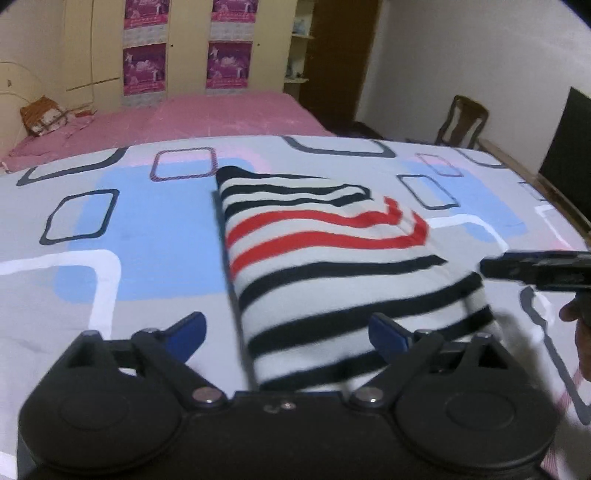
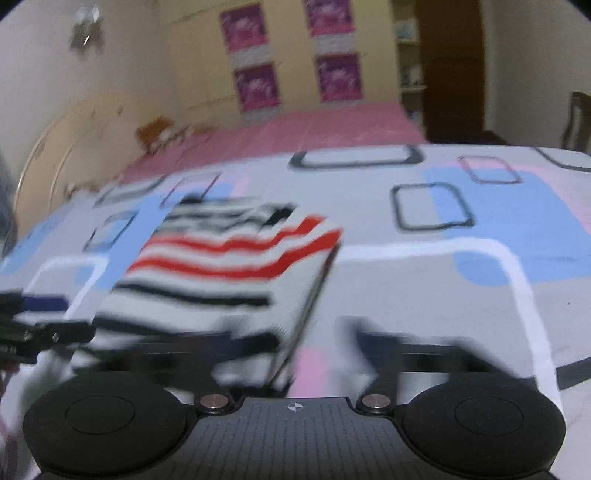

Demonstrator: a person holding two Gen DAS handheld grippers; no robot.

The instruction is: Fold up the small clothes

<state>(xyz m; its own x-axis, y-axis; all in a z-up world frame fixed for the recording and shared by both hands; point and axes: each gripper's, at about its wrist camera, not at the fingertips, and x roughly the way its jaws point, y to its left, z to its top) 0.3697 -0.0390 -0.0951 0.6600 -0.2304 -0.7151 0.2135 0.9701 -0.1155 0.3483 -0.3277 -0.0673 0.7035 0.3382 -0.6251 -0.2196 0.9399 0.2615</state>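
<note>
Patterned bedsheet (image 1: 147,229) carries a folded striped top (image 1: 332,266), lying just ahead of left gripper (image 1: 286,332), fingers wide apart, holding nothing. Right gripper (image 2: 291,343) blurred; looks spread, empty.

right hand-held gripper (image 2: 291,343) fingers blurred | striped garment (image 2: 229,258) smeared

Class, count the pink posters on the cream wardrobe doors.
4: upper left pink poster, lower left, upper right, lower right. The top pair is cropped by the frame.
</note>
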